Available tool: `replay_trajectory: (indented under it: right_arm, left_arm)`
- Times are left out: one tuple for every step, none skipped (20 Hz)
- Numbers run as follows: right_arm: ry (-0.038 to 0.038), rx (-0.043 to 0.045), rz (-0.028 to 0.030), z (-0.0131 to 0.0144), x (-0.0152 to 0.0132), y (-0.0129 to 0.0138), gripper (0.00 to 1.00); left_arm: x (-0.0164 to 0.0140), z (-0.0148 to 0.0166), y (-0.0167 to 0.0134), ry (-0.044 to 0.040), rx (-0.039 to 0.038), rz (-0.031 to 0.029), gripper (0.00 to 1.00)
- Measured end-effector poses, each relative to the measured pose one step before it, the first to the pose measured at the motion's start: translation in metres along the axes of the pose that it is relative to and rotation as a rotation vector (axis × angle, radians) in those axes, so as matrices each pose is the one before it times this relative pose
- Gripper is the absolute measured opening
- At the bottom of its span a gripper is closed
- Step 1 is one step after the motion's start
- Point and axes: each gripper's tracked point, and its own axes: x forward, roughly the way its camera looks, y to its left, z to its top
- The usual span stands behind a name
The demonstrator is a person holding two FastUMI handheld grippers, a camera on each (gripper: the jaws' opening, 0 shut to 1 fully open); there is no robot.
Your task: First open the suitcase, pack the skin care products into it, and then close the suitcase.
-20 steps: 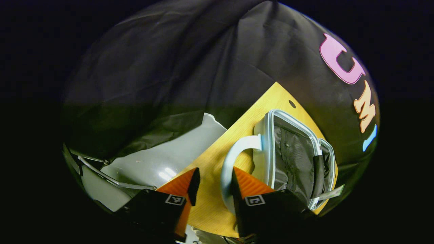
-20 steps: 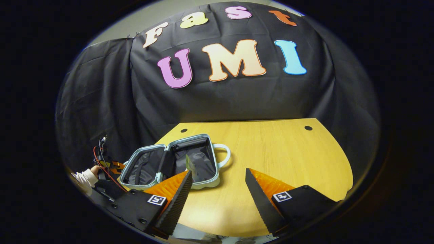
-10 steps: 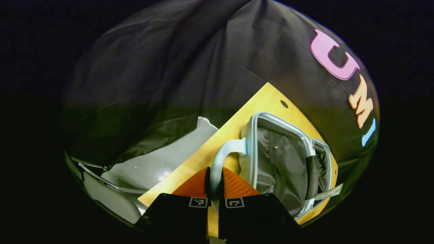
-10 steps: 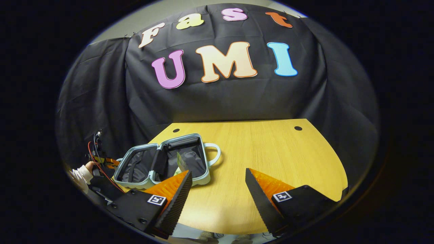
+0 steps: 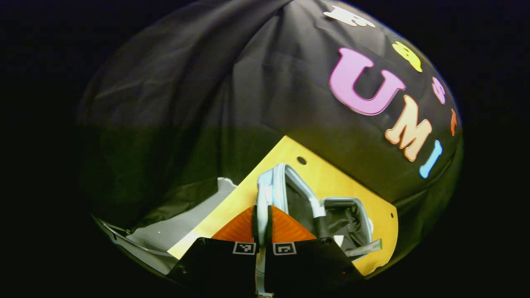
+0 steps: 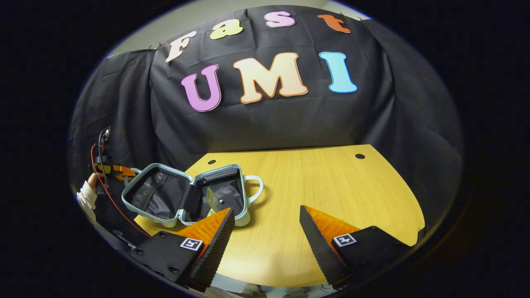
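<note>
A pale blue suitcase [image 6: 244, 217] with dark lining lies open at the left end of the wooden table [image 6: 331, 186]. Its left half [image 6: 151, 194] is tilted up off the table. My left gripper [image 5: 261, 209] is shut on that half's handle [image 5: 261, 188], seen edge-on in the left gripper view. In the right gripper view the left gripper [image 6: 114, 169] sits at the far left, held by a hand [image 6: 85, 194]. A flat skin care pack [image 6: 213, 198] leans inside the right half, also seen in the left gripper view as a pack [image 5: 364, 247]. My right gripper [image 6: 267, 215] hovers open over the table's front, right of the suitcase.
The right half's handle [image 6: 257, 188] sticks out toward the table's middle. A red cable [image 6: 99, 182] hangs by the left gripper. Two small holes [image 6: 360, 156] mark the table's far edge. Grey floor [image 5: 174, 231] lies beyond the table's left edge.
My left gripper has closed on the left half's handle and raised that half off the table. The right gripper has stayed open and nearly still.
</note>
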Motion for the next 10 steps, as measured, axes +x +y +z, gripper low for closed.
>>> replay_trajectory:
  right_arm:
    - [-0.00557, 0.00690, -0.00314, 0.00139, -0.00066, -0.00551, 0.98]
    - [-0.00719, 0.00736, -0.00334, 0.00221, -0.00147, -0.00550, 0.98]
    - [-0.00709, 0.00595, -0.00617, 0.00232, -0.00161, -0.00634, 0.98]
    - [-0.00489, 0.00353, -0.00951, 0.00130, -0.00274, -0.00788, 0.98]
    - [-0.00288, 0.00125, -0.01215, 0.00015, -0.00263, -0.00836, 0.98]
    - [-0.00078, 0.00072, -0.01289, -0.00005, -0.00207, -0.00951, 0.98]
    - [-0.00116, 0.00141, -0.01142, 0.00128, 0.00171, -0.00863, 0.98]
    - [-0.00105, 0.00335, -0.00906, 0.00065, -0.00399, -0.00733, 0.98]
    - [-0.00152, 0.00414, -0.00819, 0.00019, -0.00247, -0.00707, 0.98]
    - [-0.00141, 0.00337, -0.00760, 0.00054, -0.00321, -0.00617, 0.98]
  left_arm:
    - [-0.00562, 0.00903, -0.01864, -0.01805, 0.02729, -0.02007, 0.01]
    - [-0.00195, 0.00723, -0.01908, -0.01300, 0.02651, -0.02336, 0.01]
    - [-0.00245, 0.00631, -0.01928, -0.00956, 0.02357, -0.02122, 0.01]
    - [-0.00051, 0.00494, -0.01959, -0.00739, 0.02154, -0.01959, 0.02]
    - [0.00120, 0.00393, -0.02081, -0.00220, 0.02398, -0.01469, 0.01]
    - [0.00227, 0.00227, -0.01717, 0.00208, 0.02640, -0.00954, 0.01]
    - [0.00188, 0.00101, -0.01511, 0.00027, 0.02770, -0.01107, 0.01]
    - [0.00172, 0.00189, -0.01813, -0.00583, 0.02268, -0.01649, 0.01]
    - [0.00198, 0.00249, -0.01962, -0.00093, 0.01801, -0.02014, 0.01]
    - [0.00218, 0.00324, -0.01965, 0.00015, 0.01058, -0.02525, 0.01]
